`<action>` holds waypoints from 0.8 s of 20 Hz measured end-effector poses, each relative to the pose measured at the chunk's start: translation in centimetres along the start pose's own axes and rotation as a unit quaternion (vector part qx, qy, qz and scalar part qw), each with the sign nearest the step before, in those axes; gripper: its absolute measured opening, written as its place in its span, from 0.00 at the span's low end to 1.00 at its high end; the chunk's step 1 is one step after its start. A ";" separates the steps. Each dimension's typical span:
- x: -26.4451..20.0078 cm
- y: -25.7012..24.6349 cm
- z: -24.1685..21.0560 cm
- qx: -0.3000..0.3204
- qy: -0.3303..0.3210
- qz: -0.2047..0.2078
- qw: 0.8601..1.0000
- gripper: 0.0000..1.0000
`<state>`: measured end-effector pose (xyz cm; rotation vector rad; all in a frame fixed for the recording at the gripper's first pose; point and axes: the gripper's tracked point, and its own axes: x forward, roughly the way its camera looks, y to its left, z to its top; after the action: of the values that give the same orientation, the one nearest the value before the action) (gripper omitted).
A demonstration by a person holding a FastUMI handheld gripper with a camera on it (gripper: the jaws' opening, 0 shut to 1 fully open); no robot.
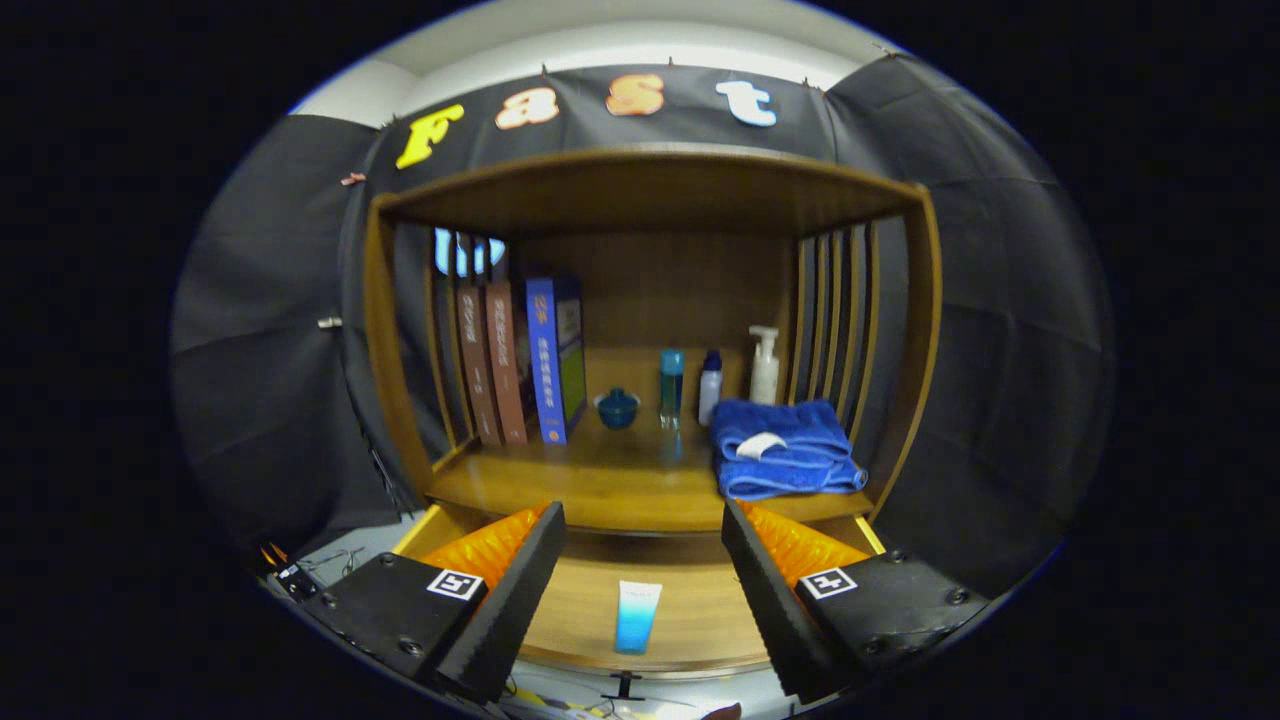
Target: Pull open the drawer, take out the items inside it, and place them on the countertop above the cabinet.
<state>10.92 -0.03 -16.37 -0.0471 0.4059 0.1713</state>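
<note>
3 books (pixel 515 362) and towel (pixel 785 448) beyond open-jawed gripper (pixel 640 585).

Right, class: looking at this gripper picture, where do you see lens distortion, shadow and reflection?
Gripper view: the fisheye bows the cabinet frame's straight edges outward; the shelf's upper back lies in shadow; the glossy countertop mirrors the bottles faintly; the tube in the open drawer is sharp between the open gripper fingers.

Tube (pixel 637 617) in drawer (pixel 700 610), between fingers (pixel 520 590)
</note>
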 end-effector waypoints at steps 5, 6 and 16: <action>4.9 0.3 -5.4 -0.014 0.155 0.013 0.988 0.99; 5.5 0.5 -7.0 -0.013 0.190 0.015 0.982 0.99; 8.3 0.3 -17.5 0.033 0.417 0.013 0.908 1.00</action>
<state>11.59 0.22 -35.71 -0.0474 1.2705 0.1578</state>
